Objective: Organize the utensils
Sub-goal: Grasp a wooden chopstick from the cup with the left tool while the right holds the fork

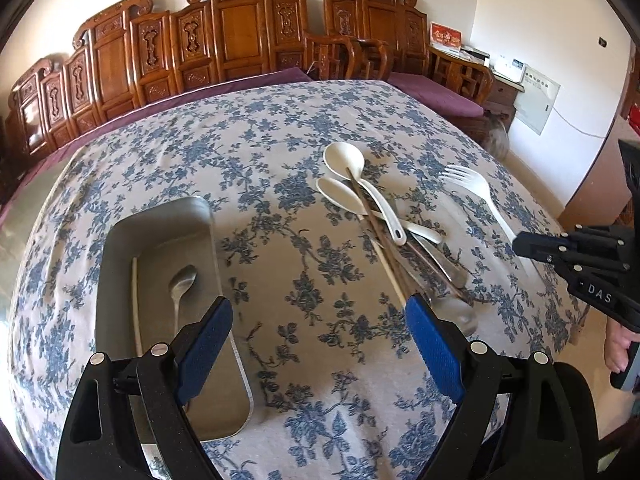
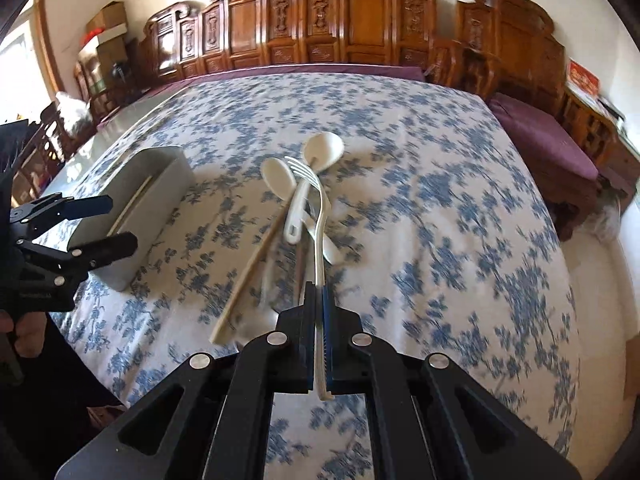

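Black fingers of the right gripper (image 2: 318, 300) fill the near edge of its view, pressed together on the handle of a white plastic fork (image 2: 316, 216); the fork sticks out ahead of the pads with its tines pointing far, lifted over the pile and blurred. Seen from the left wrist, the same fork (image 1: 486, 200) hangs at the right side, clear of the other utensils.

Across both views spreads the table under a blue-flowered cloth (image 1: 280, 160), with a carved wooden bench (image 1: 240, 32) and purple cushions along the far wall.

On the cloth at the left stands a grey metal tray (image 1: 160, 240). Inside it lie a metal spoon (image 1: 182, 284) and one pale chopstick (image 1: 137, 304), side by side along its length.

Right of the tray, well apart from it, the left gripper (image 1: 320, 316) hovers with its blue pads spread wide and nothing between them. A hand (image 2: 24, 336) grips it at the left edge of the right view.

Farther out sits the pile of loose utensils: two white spoons (image 1: 344, 160) with bowls far and handles near, crossed by dark chopsticks (image 1: 380, 232), a pale chopstick (image 1: 390, 276) and some metal pieces I cannot make out
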### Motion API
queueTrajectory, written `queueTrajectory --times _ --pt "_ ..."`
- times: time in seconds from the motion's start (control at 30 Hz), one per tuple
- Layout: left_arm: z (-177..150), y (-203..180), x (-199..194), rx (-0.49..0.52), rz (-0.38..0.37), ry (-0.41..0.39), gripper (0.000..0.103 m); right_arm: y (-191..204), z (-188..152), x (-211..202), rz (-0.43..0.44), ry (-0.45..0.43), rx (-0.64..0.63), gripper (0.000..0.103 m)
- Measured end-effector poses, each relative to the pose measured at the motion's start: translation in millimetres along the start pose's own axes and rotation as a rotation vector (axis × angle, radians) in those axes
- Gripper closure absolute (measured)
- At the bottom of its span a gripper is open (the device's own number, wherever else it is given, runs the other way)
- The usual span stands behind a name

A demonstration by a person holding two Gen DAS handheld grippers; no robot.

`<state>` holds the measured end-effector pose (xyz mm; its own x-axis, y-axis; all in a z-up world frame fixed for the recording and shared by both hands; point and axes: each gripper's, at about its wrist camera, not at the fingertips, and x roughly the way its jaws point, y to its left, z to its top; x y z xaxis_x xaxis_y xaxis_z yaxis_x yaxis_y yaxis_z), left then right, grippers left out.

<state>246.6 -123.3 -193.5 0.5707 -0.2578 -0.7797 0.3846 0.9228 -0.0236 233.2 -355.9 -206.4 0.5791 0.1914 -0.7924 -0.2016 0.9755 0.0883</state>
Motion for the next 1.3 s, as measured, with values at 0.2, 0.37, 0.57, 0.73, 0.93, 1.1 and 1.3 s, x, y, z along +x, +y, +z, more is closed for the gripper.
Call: queueTrajectory --times 0.2,0.37,0.57,0.73,0.93,1.1,1.3 --pt "4.2 -20.8 14.9 -0.004 -0.025 0.033 0.033 -12.5 -3.5 3.6 0.0 0.012 0.004 0.099" --pt "9.0 -36.6 43.1 -0.035 -0.079 0.089 0.052 -22.6 -6.5 7.5 -0.001 0.024 0.026 0.099" --pt "22.4 -47.4 70.4 -0.046 -0.091 0.13 0.068 -34.7 -6.7 8.4 0.002 0.026 0.054 0.099" --pt "33.5 -50.7 92.5 -0.085 -0.112 0.165 0.08 -40.2 -6.9 9.0 0.02 0.026 0.082 0.099" --pt "33.7 -47.5 111.8 -0.143 -0.096 0.207 0.088 -37.9 -4.8 7.9 0.032 0.025 0.077 0.099" --pt "30.9 -40.3 117.0 -0.19 -0.099 0.23 0.094 -36.1 -3.9 4.2 0.038 0.016 0.074 0.099" --pt "28.9 -36.9 113.3 -0.209 -0.111 0.228 0.098 -31.6 -2.8 -0.2 0.04 0.008 0.063 0.099"
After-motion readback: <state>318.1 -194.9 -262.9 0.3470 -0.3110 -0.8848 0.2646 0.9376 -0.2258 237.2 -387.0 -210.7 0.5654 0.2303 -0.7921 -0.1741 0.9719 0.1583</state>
